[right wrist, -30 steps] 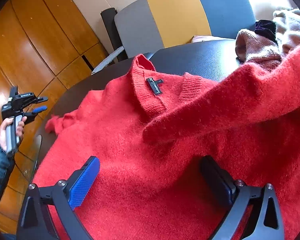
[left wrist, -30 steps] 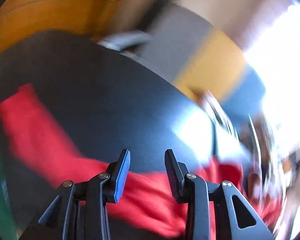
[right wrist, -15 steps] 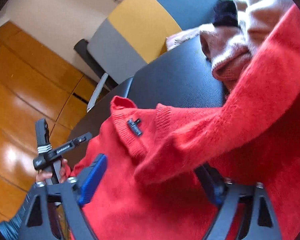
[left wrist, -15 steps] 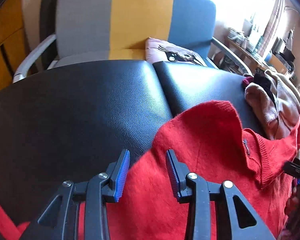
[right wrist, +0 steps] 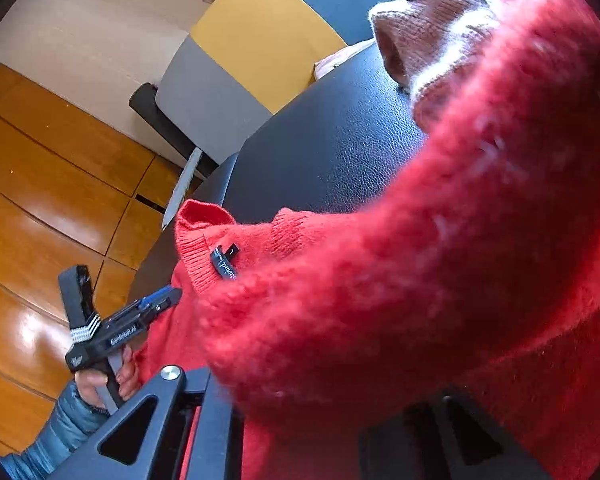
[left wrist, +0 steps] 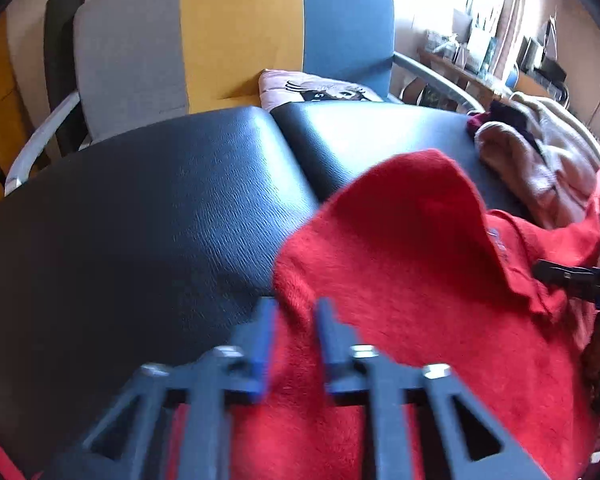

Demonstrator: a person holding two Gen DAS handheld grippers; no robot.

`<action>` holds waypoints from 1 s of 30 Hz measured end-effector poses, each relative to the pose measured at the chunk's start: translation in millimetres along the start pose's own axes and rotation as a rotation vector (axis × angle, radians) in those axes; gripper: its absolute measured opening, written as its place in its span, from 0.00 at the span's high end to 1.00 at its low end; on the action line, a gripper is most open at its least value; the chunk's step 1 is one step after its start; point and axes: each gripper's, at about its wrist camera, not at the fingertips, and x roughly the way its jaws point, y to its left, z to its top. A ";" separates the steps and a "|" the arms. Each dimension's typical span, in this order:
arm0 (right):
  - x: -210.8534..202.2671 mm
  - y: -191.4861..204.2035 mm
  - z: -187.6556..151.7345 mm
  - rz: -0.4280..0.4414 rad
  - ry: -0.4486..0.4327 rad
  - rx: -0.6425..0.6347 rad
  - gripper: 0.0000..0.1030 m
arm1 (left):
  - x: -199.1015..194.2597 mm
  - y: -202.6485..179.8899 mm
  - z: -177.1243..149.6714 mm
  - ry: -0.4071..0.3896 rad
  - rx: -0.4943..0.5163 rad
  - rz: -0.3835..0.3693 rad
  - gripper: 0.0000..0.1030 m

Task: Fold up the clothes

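A red knit sweater [left wrist: 412, 264] lies on the black leather table [left wrist: 160, 208], collar and label facing the right. My left gripper [left wrist: 294, 320] sits at the sweater's shoulder edge with red fabric between its blue pads; the jaws stand narrow. It also shows in the right wrist view [right wrist: 168, 296], touching the sweater [right wrist: 380, 300] by the collar label [right wrist: 224, 264]. My right gripper's fingertips are hidden under a raised red sleeve [right wrist: 500, 160] that drapes over them.
A pile of pink, cream and dark clothes [left wrist: 540, 160] sits at the table's far right. A grey, yellow and blue chair [left wrist: 236, 36] with a pink cushion [left wrist: 312, 88] stands behind the table. Wooden wall panels [right wrist: 52, 184] are to the left.
My left gripper swung from the far sleeve to the sweater's shoulder and its jaws narrowed on the fabric. My right gripper went deeper under the raised sleeve, which now covers its fingers.
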 end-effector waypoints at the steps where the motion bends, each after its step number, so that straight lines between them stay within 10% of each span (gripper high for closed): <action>1: -0.8 2.7 -0.5 -0.011 0.000 -0.006 0.90 | -9.6 -0.3 -9.8 -0.018 -0.029 0.004 0.90; 12: -79.3 84.4 -17.8 0.059 -0.119 -0.171 0.91 | -169.7 -11.3 -106.3 -0.359 -0.241 0.078 0.91; 30: -300.4 276.9 -75.5 0.333 -0.615 -0.590 0.91 | -466.7 -56.7 -167.3 -1.125 -0.165 0.210 0.91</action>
